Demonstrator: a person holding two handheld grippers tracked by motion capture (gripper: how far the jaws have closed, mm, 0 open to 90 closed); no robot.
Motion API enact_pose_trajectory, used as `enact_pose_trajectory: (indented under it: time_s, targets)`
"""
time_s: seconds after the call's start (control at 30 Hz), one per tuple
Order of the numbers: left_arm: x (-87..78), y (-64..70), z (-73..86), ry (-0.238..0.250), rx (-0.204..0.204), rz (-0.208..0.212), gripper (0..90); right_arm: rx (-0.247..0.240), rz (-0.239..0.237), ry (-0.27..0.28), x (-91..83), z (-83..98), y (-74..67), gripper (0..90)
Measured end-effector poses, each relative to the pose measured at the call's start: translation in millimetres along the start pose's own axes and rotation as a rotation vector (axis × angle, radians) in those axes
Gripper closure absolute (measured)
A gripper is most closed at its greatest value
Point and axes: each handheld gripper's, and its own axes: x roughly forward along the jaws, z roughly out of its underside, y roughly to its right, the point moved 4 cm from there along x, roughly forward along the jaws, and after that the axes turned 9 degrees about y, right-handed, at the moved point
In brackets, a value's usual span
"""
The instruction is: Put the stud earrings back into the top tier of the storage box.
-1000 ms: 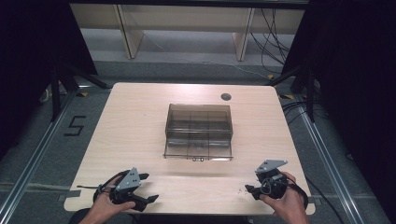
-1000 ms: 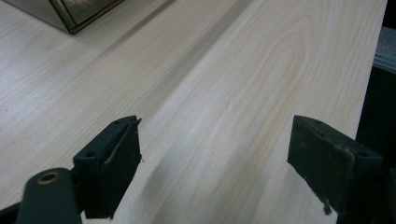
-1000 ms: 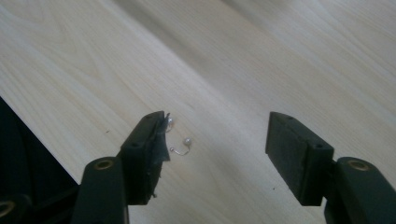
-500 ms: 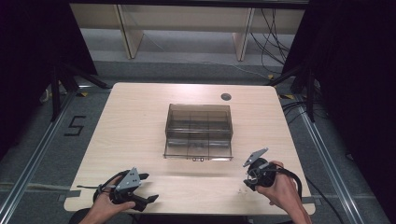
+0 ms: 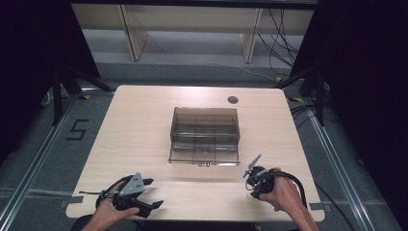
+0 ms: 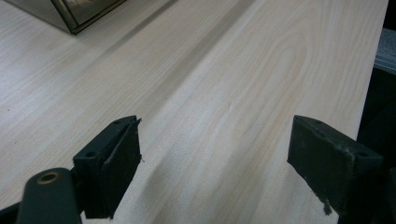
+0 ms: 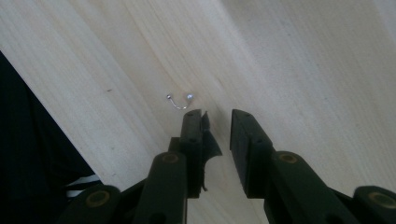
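Fingers (image 6: 109, 163) of the left gripper (image 5: 144, 195) stand wide and released over the bare wooden surface (image 5: 144, 125). Right gripper (image 7: 217, 119) fingers have just been closing, nothing between them, just beside a small curved barbell stud (image 7: 179, 101), near the smoky compartment box (image 5: 205, 134).

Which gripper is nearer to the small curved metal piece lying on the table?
Right. The right gripper hovers just beside the curved metal piece, its narrowed fingers not touching it. The left gripper rests open at the opposite front corner of the table.
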Motion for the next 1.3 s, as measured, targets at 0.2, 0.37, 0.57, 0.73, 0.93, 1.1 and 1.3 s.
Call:
enact_pose_trajectory:
  time_s: [0.2,0.37,0.57,0.73,0.93,1.1,1.3]
  targets:
    - [0.1,0.1,-0.1,0.0,-0.001,0.002,16.6,-0.006,-0.039,-0.051,5.4,-3.2,-1.9,78.2]
    - [0.2,-0.5,-0.4,0.001,0.014,0.005,16.6,-0.036,-0.05,-0.098,13.4,-6.0,-1.6,81.0]
    - [-0.3,0.0,-0.1,0.001,-0.003,0.005,16.6,-0.089,-0.07,-0.168,16.0,-10.7,0.9,85.6]
    - [-0.3,0.0,-0.4,0.003,-0.002,0.007,16.6,-0.072,-0.065,-0.185,14.5,-13.5,0.1,85.7]
    - [-0.3,-1.1,-0.9,0.002,0.022,0.012,16.6,-0.061,-0.056,-0.149,-4.6,-18.4,3.6,86.8]
    - [-0.3,-0.3,-0.5,0.001,-0.005,0.009,16.6,-0.076,-0.055,-0.124,-14.9,-23.0,5.4,86.8]
    - [0.4,-0.4,-1.0,0.011,0.013,0.018,16.7,-0.086,-0.021,-0.082,-39.2,-35.1,8.8,86.8]
